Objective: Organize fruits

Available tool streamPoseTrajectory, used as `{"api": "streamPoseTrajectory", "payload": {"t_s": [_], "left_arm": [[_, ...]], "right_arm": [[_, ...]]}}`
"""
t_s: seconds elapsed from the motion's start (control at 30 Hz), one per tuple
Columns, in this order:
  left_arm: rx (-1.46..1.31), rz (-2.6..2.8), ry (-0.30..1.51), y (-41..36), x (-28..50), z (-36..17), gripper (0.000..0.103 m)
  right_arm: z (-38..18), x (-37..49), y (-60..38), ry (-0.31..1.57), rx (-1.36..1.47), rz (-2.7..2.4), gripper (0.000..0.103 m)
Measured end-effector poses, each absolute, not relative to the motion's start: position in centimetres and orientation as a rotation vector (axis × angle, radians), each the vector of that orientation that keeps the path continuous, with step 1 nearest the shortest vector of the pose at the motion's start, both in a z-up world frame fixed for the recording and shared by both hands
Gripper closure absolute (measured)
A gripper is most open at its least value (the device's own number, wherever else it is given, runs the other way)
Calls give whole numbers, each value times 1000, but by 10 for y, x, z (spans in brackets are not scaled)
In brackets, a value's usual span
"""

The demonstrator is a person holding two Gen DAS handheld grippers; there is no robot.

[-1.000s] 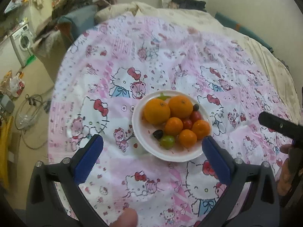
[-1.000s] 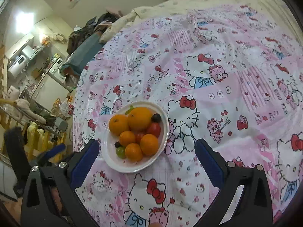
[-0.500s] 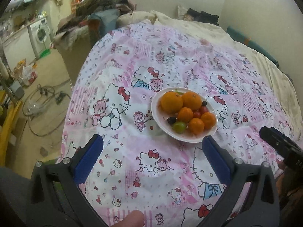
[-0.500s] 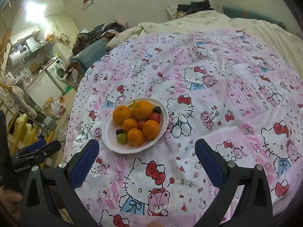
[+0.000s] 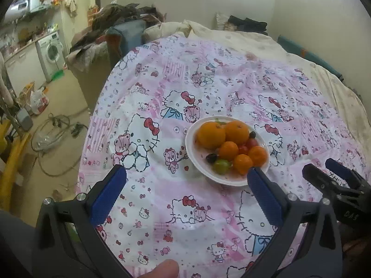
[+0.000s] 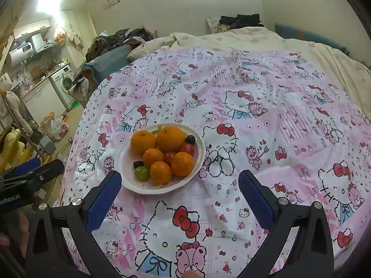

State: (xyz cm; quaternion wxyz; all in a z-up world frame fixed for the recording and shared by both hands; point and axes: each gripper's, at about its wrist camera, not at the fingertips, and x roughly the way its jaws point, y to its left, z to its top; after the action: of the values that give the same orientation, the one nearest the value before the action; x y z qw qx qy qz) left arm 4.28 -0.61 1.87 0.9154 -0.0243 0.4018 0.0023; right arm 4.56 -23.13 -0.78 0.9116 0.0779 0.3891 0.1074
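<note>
Pink cartoon-print bedspread underneath. Both pairs of jaws wide apart, holding nothing. Right gripper just short of white plate of fruit, ahead and leftward; left gripper aimed left of it. Probably right's reach.

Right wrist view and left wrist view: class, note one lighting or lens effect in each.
Right wrist view: a ceiling light blows out to white glare at upper left, and the plate edge stays sharp. Left wrist view: fisheye bends the bedspread into a dome, with dark corners.
</note>
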Motion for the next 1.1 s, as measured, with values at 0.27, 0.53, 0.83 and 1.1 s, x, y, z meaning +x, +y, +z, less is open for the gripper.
{"api": "streamPoseTrajectory", "payload": {"t_s": [0.27,0.53,0.83,1.1], "left_arm": [[-58,-4,835,-8,43,17,0],[-62,-8,837,-8,43,17,0],[-61,-9,837,-8,43,16,0],[-62,-8,837,-8,42,16,0]], "right_arm": [[-8,46,-229,812,164,224,0],[-7,46,-232,805,171,221,0],[-5,45,-233,804,168,223,0],[-4,45,-232,803,168,222,0]]}}
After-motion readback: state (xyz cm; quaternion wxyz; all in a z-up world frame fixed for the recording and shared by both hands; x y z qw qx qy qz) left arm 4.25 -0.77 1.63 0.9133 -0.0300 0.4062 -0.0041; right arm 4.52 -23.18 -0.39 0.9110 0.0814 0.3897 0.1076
